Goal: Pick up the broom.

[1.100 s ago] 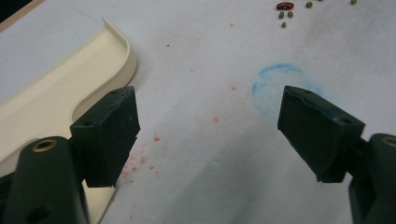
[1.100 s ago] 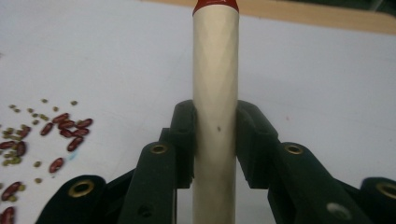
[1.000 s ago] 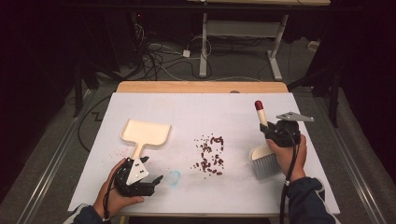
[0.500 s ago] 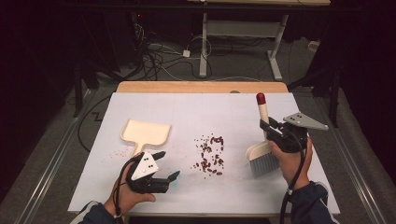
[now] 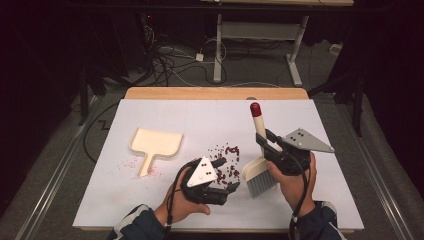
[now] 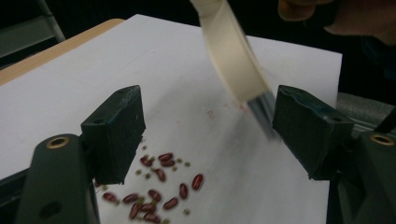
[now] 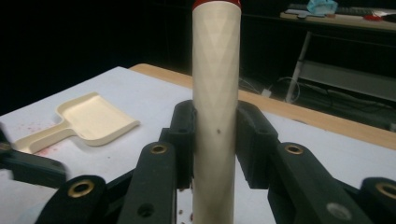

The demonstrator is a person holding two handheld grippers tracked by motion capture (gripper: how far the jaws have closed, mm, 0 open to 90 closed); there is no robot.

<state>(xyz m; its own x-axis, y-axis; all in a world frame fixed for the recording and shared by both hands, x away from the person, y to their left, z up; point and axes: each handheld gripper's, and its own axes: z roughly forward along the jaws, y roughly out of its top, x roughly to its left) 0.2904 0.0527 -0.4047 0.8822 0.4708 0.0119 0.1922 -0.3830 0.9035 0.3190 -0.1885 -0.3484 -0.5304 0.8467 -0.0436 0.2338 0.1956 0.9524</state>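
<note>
Room around my white table (image 5: 150,200) basically black, table top evenly lit from overhead, soft shadows, no glare, brush (image 6: 233,60) motion-smeared past my left jaws, near jaws slightly soft.

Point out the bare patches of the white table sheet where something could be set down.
Free: the far strip between the dustpan and the brush handle, and the near left corner. Crowded: the near middle, with beans between the left gripper and the right gripper.

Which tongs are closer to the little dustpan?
Left. The left tongs sit open beside the beans, just right of the dustpan. The right tongs hold the brush farther off, past the beans.
</note>
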